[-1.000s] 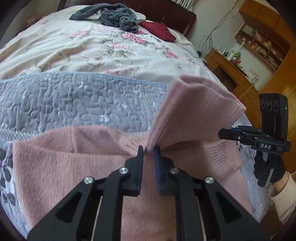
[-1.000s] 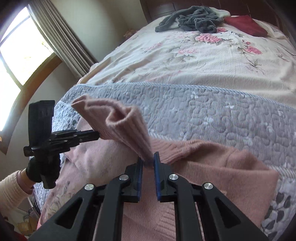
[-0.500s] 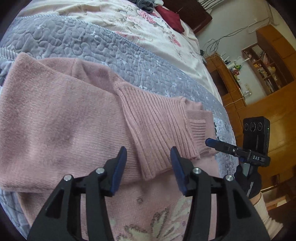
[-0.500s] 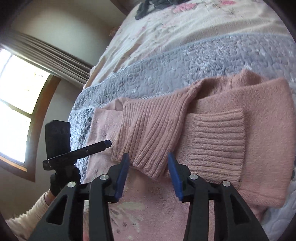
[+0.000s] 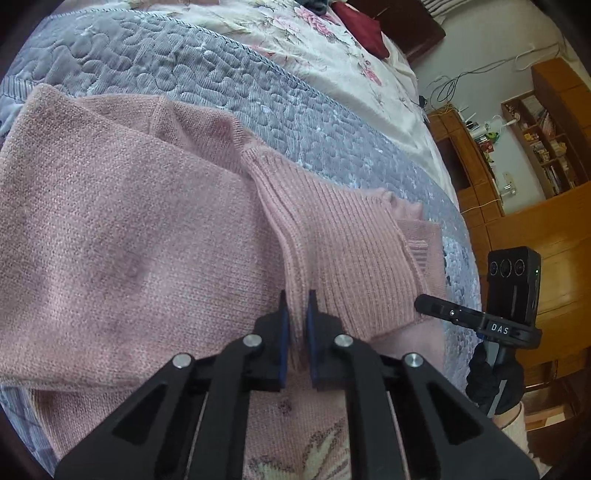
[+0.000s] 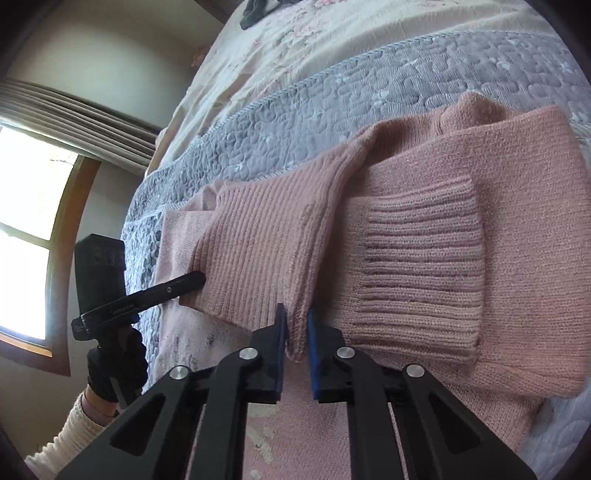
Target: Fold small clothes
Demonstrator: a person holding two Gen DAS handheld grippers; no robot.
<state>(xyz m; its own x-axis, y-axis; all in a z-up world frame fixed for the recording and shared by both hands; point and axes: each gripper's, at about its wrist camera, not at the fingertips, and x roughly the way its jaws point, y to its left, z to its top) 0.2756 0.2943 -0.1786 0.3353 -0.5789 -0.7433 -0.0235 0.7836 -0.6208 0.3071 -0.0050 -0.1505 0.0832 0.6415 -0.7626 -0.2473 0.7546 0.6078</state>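
Left gripper [image 5: 296,314] and right gripper [image 6: 296,325] each pinch an edge of the ribbed pink knitted sleeve [image 6: 266,251], probably to shift it across the pink knitted sweater [image 5: 122,236]; beyond, the sweater lies on the grey quilted bedspread [image 5: 192,74].

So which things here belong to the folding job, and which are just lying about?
In the job:
- pink sweater
- left claw, shut on its ribbed sleeve
- right claw, shut on the same sleeve

Lying about:
- dark red cloth
- dark garment
- wooden shelves
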